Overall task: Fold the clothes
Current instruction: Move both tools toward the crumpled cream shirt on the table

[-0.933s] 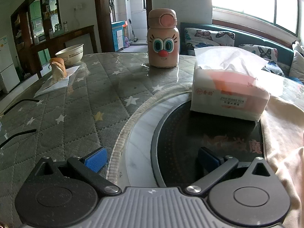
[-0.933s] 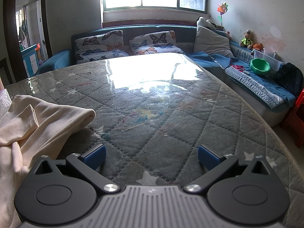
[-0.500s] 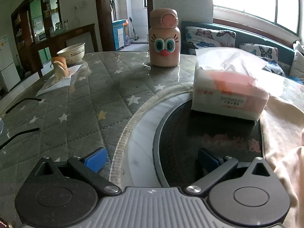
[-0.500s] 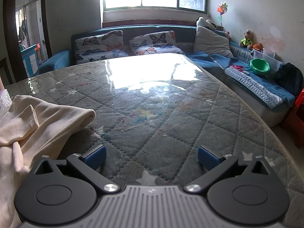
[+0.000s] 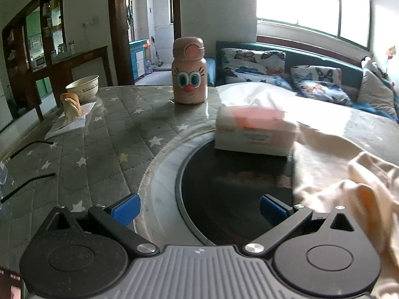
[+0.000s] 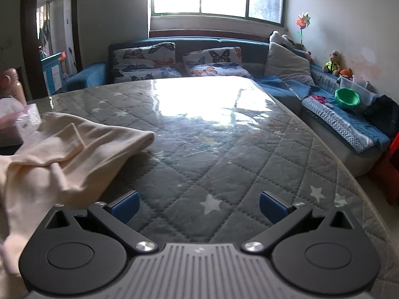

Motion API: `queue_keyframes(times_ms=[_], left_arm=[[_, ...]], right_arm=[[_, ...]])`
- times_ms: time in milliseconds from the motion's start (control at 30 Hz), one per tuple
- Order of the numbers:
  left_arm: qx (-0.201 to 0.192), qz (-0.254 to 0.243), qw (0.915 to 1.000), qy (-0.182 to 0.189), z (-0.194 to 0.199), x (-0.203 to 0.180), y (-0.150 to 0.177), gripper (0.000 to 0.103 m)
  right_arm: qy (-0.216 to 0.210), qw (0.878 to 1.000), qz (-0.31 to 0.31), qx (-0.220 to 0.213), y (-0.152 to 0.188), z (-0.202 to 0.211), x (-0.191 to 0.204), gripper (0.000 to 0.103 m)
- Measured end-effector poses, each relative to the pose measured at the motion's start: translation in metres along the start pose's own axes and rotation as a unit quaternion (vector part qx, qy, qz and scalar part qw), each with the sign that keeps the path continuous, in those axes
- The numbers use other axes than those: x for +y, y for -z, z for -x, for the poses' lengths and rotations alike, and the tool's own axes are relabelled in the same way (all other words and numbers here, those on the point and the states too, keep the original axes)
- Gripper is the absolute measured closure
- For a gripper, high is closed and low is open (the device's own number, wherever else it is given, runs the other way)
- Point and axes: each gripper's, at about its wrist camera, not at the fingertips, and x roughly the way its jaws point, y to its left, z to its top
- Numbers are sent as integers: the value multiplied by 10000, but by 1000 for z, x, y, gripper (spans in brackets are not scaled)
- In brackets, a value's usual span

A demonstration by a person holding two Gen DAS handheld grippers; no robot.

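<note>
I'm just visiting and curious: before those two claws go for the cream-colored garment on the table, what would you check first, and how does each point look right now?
1. Left gripper open and empty: ok, fingers spread with nothing between them.
2. Right gripper open and empty: ok, same.
3. Cream garment within view of both cameras: ok.
4. Garment lying flat: not ok, it is bunched in folds.
5. Tissue pack clear of the cloth: not ok; the garment lies right beside it, and contact cannot be told.
6. Bare quilted table to spread the garment on: ok, open surface ahead of the right gripper.
</note>
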Motion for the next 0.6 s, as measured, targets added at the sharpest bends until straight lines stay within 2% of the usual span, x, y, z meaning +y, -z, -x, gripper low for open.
queue_keyframes(times_ms=[300, 600], left_arm=[[-135, -153, 9990, 391, 52, -11, 17, 0], [-379, -393, 9969, 568, 106, -24, 40, 0]], right_arm=[[-300, 9984, 201, -425, 9, 58, 16, 0], [-697, 9945, 383, -686, 29, 112, 34, 0]])
